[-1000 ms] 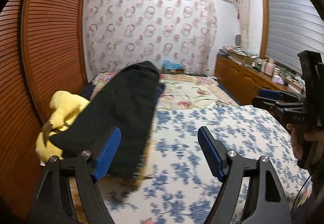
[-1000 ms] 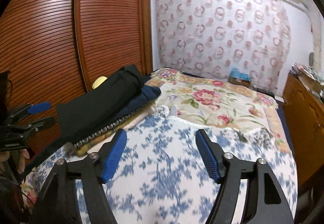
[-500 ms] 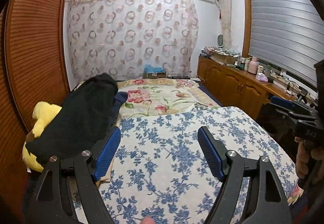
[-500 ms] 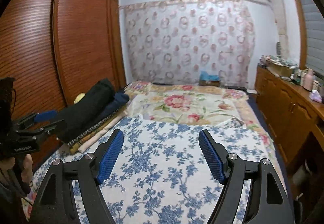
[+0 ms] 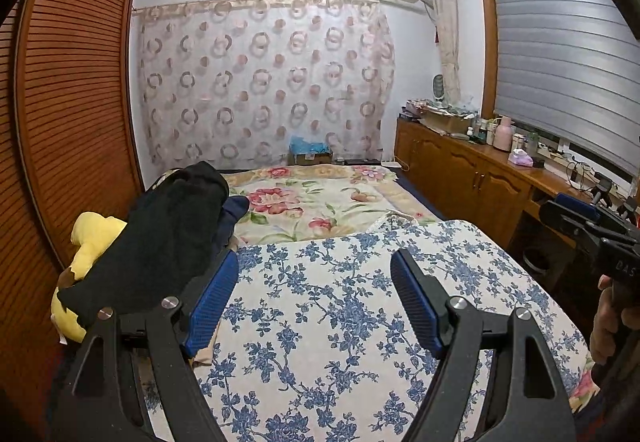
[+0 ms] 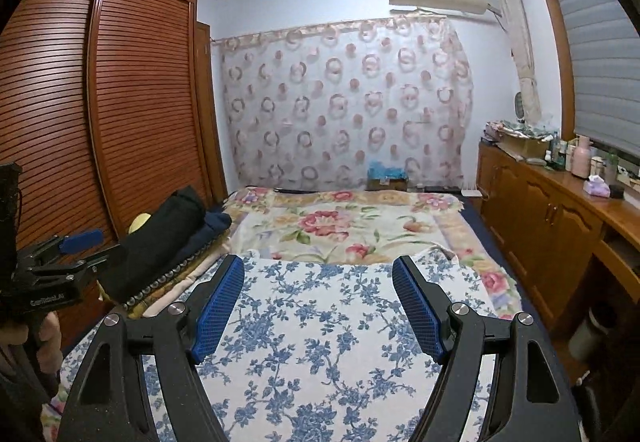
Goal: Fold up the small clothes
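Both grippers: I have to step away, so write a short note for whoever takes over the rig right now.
Left gripper: open, empty, held above the blue-flowered cloth on the bed.
Right gripper: open, empty, also held above that cloth.
Clothes: a black garment lies in a pile at the bed's left edge on a dark blue one, a yellow plush toy beside them. The blue-flowered cloth is bare.
Done: no folded garment shows in either view.
Left: pick a garment from the pile, lay it on the blue-flowered cloth, fold it, then do the rest.
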`<state>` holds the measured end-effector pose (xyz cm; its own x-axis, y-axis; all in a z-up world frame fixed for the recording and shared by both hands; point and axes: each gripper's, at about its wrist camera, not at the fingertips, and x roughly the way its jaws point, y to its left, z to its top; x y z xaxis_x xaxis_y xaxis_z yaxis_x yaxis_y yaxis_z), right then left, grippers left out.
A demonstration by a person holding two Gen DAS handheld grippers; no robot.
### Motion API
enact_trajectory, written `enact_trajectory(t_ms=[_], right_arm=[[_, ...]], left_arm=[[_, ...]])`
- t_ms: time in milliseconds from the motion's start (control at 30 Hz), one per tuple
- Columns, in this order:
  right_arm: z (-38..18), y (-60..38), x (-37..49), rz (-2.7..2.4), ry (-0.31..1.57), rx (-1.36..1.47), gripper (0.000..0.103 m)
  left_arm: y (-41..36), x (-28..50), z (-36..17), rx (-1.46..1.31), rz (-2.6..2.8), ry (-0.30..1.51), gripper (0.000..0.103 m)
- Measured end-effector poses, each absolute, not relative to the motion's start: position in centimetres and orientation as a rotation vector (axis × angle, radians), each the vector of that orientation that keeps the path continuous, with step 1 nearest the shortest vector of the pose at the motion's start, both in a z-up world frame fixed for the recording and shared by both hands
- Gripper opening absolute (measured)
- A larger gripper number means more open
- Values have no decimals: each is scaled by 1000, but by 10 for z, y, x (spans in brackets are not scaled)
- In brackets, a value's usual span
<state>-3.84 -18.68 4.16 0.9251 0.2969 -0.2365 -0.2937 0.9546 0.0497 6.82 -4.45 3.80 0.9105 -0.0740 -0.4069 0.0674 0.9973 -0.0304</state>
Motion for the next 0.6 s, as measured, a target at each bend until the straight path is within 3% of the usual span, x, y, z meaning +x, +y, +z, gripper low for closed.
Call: enact_trajectory(t_ms=[600], right_arm=[[40, -204, -34, 307, 253, 25, 78]], left_arm=[[-41, 65, 40, -15, -61, 414, 79]])
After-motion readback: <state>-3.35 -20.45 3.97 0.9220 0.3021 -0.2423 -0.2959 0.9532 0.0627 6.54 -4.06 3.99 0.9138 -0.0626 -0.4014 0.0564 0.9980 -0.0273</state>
